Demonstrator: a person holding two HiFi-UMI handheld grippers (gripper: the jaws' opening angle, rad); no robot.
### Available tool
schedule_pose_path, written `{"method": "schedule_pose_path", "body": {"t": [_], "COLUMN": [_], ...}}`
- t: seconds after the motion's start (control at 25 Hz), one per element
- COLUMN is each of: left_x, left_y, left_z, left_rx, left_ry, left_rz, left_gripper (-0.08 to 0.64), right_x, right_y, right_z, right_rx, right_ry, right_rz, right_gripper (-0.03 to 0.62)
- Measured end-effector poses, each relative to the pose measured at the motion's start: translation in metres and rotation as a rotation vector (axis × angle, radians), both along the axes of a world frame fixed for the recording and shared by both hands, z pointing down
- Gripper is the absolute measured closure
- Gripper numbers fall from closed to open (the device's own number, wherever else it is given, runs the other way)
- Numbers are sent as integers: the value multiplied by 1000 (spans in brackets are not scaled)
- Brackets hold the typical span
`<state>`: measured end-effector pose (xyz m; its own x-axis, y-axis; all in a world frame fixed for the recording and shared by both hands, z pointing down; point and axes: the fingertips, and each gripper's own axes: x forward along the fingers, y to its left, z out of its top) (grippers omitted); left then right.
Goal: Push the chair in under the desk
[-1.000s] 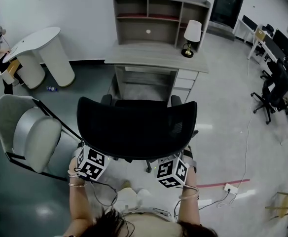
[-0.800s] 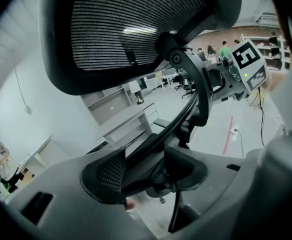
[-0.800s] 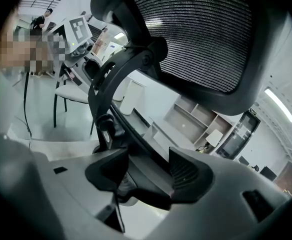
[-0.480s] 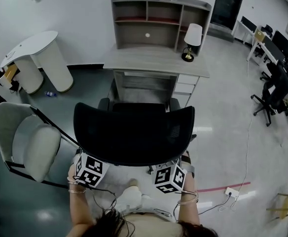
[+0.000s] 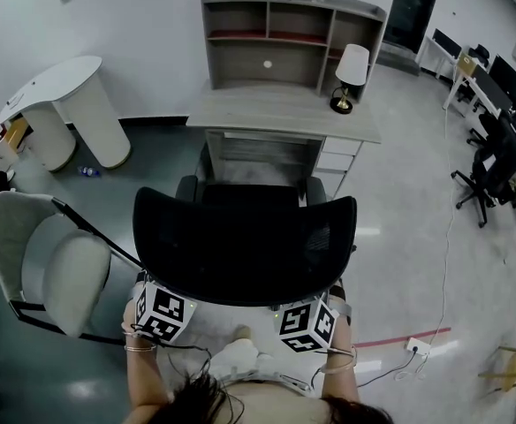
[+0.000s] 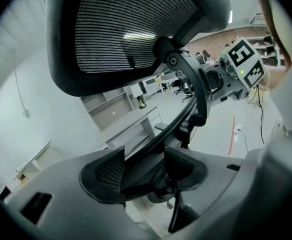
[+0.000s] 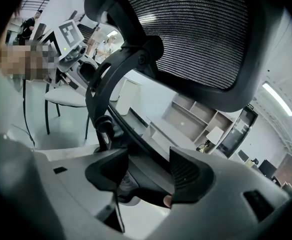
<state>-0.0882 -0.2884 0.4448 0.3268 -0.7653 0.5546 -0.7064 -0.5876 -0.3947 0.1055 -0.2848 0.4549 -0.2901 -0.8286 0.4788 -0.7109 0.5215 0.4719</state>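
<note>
Tongs L (image 6: 145, 160), tongs R (image 7: 149, 170) on chair (image 5: 245, 237) frame

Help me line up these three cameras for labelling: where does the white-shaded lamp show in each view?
Head view: lamp, upper right of centre, on the right end of the desk.
Left gripper view: lamp, tiny, near centre, below the mesh back.
Right gripper view: lamp, right of centre, just below mid-height.
Shared landmark: the chair, whose black mesh back fills the top of both gripper views.

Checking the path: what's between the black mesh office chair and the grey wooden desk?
Nothing: head view shows the black mesh office chair at the bare opening of the grey wooden desk.
</note>
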Motion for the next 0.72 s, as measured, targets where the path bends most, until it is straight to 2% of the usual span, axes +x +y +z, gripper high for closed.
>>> {"method": "schedule_pose_path", "body": {"t": [0.12,0.72], "left_x": [-4,-20], "left_y": [-9,-40], "left_z": [3,-3], "left_rx": [32,53], "left_ry": [5,4], "left_rz": [11,60], "left_gripper": [324,324], "right_x": [-2,-21], "right_y": [-8,-32], "right_z": [0,-2], "right_rx": [-5,-4], "right_ry": [-3,-12], "right_rz": [6,50], "right_gripper": [337,337]}}
